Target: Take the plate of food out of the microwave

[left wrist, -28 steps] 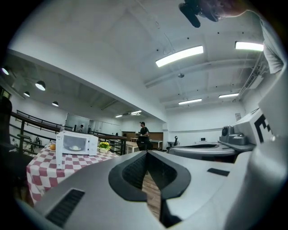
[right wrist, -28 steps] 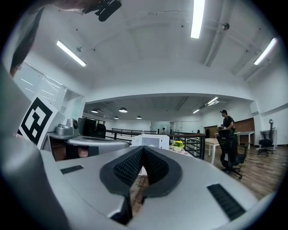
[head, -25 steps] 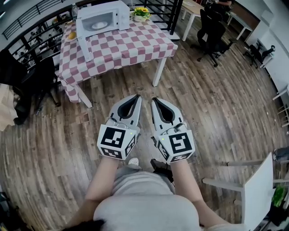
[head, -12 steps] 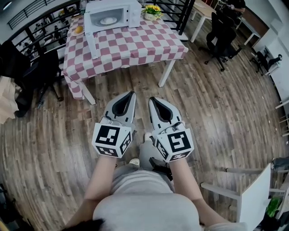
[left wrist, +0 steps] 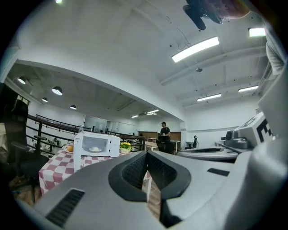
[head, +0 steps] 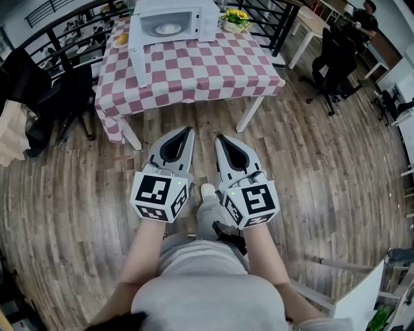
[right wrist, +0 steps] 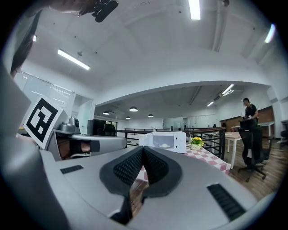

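A white microwave (head: 173,19) stands at the far edge of a red-and-white checked table (head: 213,68), its door (head: 138,59) swung open to the left. Inside lies a white plate of food (head: 168,28). The same microwave (left wrist: 96,146) and plate (left wrist: 95,149) show small and far off in the left gripper view, and again as microwave (right wrist: 164,140) and plate (right wrist: 165,145) in the right gripper view. My left gripper (head: 189,130) and right gripper (head: 219,138) are held side by side over the wooden floor, well short of the table. Both point level at it and are shut, with nothing between the jaws.
A vase of yellow flowers (head: 236,16) stands right of the microwave, an orange fruit (head: 123,39) left of it. A dark chair (head: 65,97) stands at the table's left, black office chairs (head: 336,58) at the right, a railing behind. A white chair (head: 362,304) is at the bottom right.
Both grippers have been carried forward together towards the table. The table and microwave now sit larger and more central in the head view. Both grippers stay shut.
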A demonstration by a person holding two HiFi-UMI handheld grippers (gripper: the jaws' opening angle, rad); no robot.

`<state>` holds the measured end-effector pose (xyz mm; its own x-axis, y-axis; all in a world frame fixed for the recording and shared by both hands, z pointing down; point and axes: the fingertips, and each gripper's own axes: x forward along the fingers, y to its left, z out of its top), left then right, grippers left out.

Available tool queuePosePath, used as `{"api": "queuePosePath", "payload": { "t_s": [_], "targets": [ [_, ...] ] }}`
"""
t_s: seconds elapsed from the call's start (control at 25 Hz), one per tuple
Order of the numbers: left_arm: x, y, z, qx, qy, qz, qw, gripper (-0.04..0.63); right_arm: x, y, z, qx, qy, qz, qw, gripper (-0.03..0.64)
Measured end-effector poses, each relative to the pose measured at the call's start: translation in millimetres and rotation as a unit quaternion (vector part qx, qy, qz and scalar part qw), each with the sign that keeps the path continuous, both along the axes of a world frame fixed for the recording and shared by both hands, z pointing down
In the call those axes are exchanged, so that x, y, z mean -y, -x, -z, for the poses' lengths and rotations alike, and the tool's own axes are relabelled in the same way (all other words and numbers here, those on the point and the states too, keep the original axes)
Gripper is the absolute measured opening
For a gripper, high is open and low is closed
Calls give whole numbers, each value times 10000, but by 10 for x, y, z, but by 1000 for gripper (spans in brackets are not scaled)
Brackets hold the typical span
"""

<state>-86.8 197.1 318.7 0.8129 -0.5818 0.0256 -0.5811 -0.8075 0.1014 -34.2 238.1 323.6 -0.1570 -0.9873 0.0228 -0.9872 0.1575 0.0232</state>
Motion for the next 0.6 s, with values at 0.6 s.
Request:
{"api": "queuePosePath", "payload": {
  "t_s": [0.6],
  "targets": [
    [1038, -586, -56, 24, 109, 556, 9984, 3, 1115, -613, 5, -60, 71, 569, 9983, 25]
  ]
}}
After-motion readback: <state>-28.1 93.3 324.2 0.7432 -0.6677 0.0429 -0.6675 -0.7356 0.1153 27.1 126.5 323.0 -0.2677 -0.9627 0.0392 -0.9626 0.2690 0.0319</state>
